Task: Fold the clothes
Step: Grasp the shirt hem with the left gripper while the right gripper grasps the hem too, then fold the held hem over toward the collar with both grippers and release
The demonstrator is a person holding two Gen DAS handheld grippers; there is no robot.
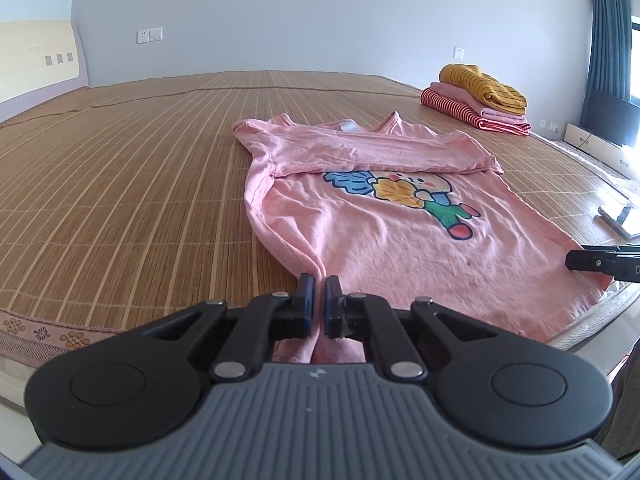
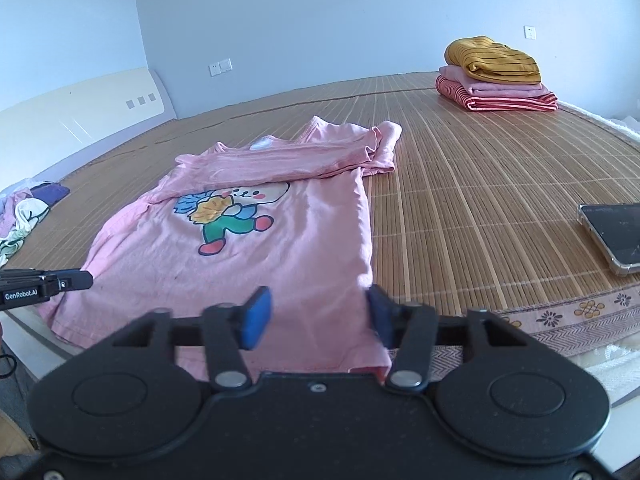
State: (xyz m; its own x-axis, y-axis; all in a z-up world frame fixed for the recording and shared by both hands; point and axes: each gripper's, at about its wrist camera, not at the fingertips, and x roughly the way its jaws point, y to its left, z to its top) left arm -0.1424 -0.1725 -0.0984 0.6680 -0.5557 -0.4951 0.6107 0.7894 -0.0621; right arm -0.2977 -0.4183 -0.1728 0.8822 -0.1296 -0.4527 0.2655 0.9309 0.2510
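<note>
A pink T-shirt (image 1: 380,240) with a cartoon print lies flat on the bamboo mat, its sleeves folded across the chest. My left gripper (image 1: 319,300) is shut on the shirt's near left hem corner, with pink cloth pinched between the blue pads. In the right wrist view the same shirt (image 2: 240,264) runs under my right gripper (image 2: 318,314). That gripper's jaws stand apart over the near right hem corner. Flat cloth lies between the pads and they do not press it. Each gripper shows at the other view's edge: the right gripper (image 1: 576,266) and the left gripper (image 2: 82,280).
A stack of folded clothes (image 2: 496,76), mustard on pink on red stripes, sits at the far right of the bamboo mat (image 1: 140,180). A phone (image 2: 616,236) lies near the right edge. Loose clothes (image 2: 24,216) are heaped at the far left by the headboard (image 2: 80,116).
</note>
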